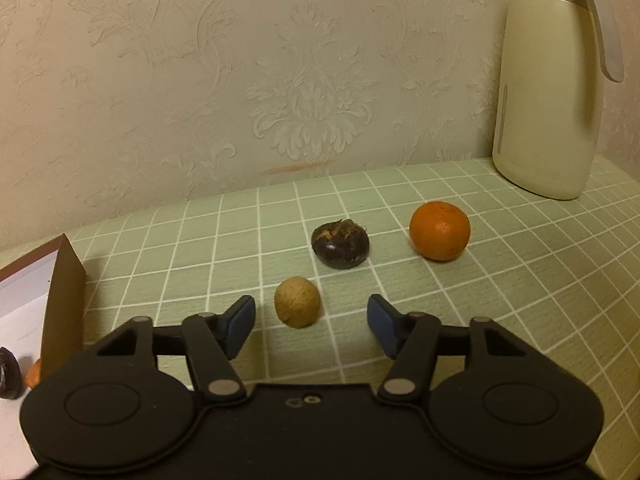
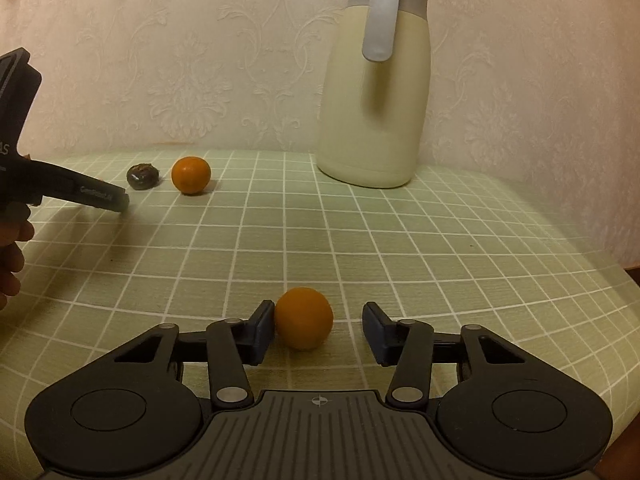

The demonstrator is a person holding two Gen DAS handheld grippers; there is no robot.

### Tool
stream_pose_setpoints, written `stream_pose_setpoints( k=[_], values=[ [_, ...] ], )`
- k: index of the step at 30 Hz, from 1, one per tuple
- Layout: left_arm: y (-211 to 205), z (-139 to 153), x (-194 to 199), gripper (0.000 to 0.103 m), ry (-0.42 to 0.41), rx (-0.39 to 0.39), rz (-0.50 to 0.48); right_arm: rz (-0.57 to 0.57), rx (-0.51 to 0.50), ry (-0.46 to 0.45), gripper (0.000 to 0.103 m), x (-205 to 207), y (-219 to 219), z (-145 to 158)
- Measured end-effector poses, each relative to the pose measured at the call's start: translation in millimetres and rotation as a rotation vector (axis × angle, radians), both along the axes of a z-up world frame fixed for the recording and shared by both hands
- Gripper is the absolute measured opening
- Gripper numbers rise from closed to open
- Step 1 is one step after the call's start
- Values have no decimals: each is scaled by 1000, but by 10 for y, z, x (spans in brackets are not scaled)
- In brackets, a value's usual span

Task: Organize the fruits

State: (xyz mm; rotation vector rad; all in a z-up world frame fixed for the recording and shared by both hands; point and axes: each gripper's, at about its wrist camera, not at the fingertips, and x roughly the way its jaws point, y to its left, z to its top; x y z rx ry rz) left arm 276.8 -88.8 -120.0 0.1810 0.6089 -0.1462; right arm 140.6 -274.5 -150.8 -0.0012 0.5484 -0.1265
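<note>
Sorting has barely started, we judge — a dark fruit (image 1: 8, 372) already lies in the box (image 1: 64, 292), while walnut (image 1: 297, 302), water chestnut (image 1: 340, 243) and two tangerines wait on the tablecloth (image 1: 500, 300). Our left gripper (image 1: 311, 322) brackets the walnut untouched; our right gripper (image 2: 318, 332) brackets the near tangerine (image 2: 303, 324), only one pad touching.

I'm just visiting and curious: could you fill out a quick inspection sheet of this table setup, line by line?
Surface: green checked tablecloth.
Job's things: walnut, dark chestnut-like fruit, orange, second orange; open box at left holding pieces.
Clutter: cream thermos jug.
Grippers: left gripper open around the walnut; right gripper open, one pad against the second orange.
Cables: nothing seen.
Surroundings: embossed wallpaper.
</note>
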Motion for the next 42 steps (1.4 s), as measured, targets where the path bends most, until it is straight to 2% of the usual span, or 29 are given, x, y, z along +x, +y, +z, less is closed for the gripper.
stream_pose_setpoints(
  k=[2, 4, 5, 10, 42],
  values=[
    [-12, -7, 15, 48, -3, -9, 1, 2, 7, -4, 41, -2, 9, -1],
    [-20, -10, 19, 31, -7, -23, -7, 7, 10, -8, 31, -2, 13, -1],
    [-29, -11, 22, 14, -10, -19, -10, 10, 18, -8, 30, -1, 13, -5],
    [-16, -3, 21, 14, -10, -42, -7, 4, 35, -12, 30, 1, 7, -10],
    [21, 189, -371, 14, -11, -40, -11, 2, 56, -19, 30, -82, 34, 152]
  ],
)
